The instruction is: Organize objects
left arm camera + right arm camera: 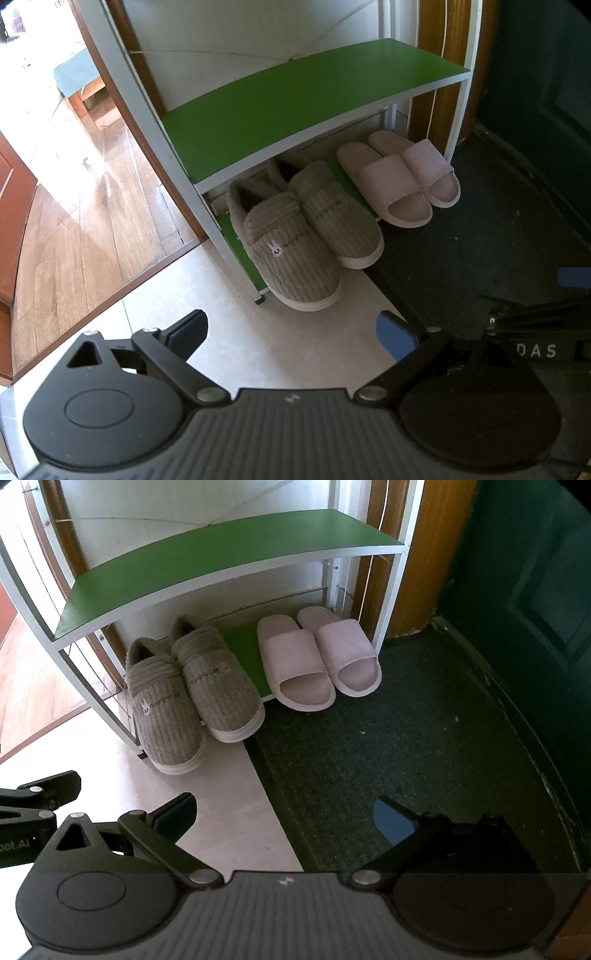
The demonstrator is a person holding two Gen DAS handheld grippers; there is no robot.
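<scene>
A pair of grey corduroy slippers [295, 236] [188, 698] rests on the green bottom shelf of a white-framed shoe rack [303, 96] [207, 557], toes sticking out over the floor. To their right on the same shelf lies a pair of pink slide sandals [399, 177] [317, 657]. The rack's upper green shelf holds nothing. My left gripper [291, 332] hangs open above the pale floor tiles, well short of the grey slippers. My right gripper [284, 812] is open too, above the edge of the dark mat, with nothing between its fingers.
A dark doormat [480, 251] [406, 746] covers the floor at right, in front of a dark green door [517, 590]. Wooden flooring [74, 206] begins left of the rack past a door frame. The right gripper shows at the left view's right edge [535, 332].
</scene>
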